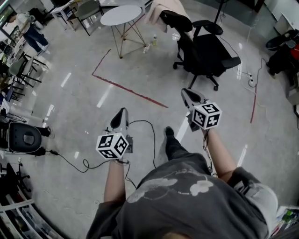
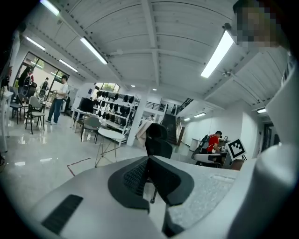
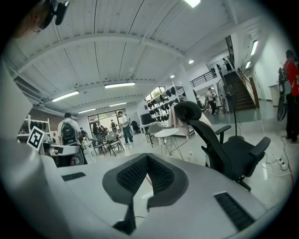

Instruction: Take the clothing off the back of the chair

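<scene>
Head view: left tool (image 1: 122, 112) and right tool (image 1: 188, 92) both pressed together, holding nothing, well apart from chair (image 1: 205, 53); clothing (image 1: 156, 13) draped over its back; could trip on floor cable (image 1: 150, 128) near the foot. Left gripper view: clothing (image 2: 142, 131) partly behind the headrest; might snag there if tugged. Right gripper view: wheeled chair (image 3: 224, 149); likely to roll or swivel under a one-sided pull.

Glossy floor (image 1: 74, 112), office chair (image 1: 205, 53), round table (image 1: 121, 15), red tape line (image 1: 128, 88)

Draped over the chair (image 1: 208, 53) back: clothing (image 1: 156, 13). Just left of it: round tabletop (image 1: 121, 15). Well ahead of left claw (image 1: 122, 113) and right claw (image 1: 188, 93).
</scene>
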A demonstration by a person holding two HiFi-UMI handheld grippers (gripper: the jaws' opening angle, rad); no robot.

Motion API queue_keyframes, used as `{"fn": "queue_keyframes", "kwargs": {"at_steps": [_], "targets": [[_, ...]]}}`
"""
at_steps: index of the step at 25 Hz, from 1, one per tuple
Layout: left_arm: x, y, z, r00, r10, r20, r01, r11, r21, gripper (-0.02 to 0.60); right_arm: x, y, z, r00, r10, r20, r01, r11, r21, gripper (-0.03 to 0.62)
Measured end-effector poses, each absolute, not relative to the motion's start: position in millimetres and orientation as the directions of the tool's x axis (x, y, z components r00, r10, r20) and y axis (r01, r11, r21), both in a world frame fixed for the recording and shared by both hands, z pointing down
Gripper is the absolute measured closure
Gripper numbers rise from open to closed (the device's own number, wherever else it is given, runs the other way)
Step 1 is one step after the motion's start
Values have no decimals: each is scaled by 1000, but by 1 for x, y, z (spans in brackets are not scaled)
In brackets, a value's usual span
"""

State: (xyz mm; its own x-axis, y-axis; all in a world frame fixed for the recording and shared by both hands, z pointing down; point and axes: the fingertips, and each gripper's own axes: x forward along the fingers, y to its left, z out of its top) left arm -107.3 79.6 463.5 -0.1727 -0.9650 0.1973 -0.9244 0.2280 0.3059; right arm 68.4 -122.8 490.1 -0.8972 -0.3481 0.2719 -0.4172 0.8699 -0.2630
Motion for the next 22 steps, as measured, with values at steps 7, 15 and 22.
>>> {"fn": "queue_keyframes", "kwargs": {"at_steps": [7,15,22], "targets": [[-159,-21,444,-188,-968,165,-931,229,285,583,6,-215,474,-923,-294,248,-353,904,-242,602],[-189,-114,428,-180,-974,137,-941,211,266,583,-25,-291,469,-936,-263,236,-321,912,-255,602],[-193,-161,416,-181,-979,96,-941,200,273,583,-40,-323,465,-948,-242,205,-292,919,-266,602]]}}
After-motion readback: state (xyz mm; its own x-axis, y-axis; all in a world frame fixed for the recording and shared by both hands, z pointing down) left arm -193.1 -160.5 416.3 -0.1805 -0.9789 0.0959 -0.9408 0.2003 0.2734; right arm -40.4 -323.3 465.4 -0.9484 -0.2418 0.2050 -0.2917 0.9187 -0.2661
